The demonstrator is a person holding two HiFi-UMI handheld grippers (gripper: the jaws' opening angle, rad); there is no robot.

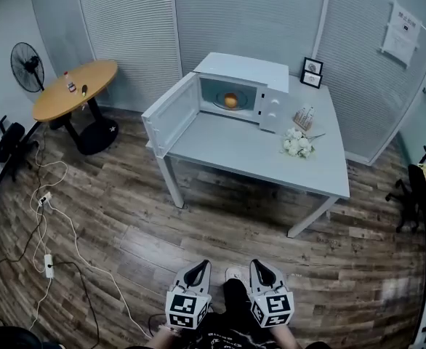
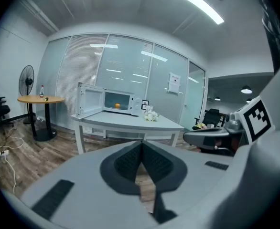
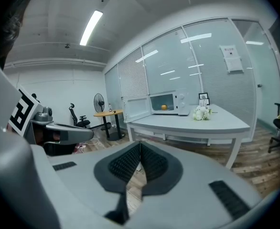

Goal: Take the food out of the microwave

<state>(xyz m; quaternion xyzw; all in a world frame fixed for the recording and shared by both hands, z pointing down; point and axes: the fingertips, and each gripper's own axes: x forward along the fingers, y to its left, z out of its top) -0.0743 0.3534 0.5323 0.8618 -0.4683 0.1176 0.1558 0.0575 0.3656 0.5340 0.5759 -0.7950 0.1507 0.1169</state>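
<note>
A white microwave stands on a grey table across the room, its door swung wide open to the left. An orange food item lies inside the cavity; it also shows small in the left gripper view and the right gripper view. My left gripper and right gripper hang side by side at the bottom of the head view, far from the table. Both are shut with nothing between the jaws, pads pressed together.
A round wooden table with small items and a standing fan are at the left. Cables and a power strip trail over the wooden floor. White flowers and picture frames sit on the grey table. Office chairs stand at both sides.
</note>
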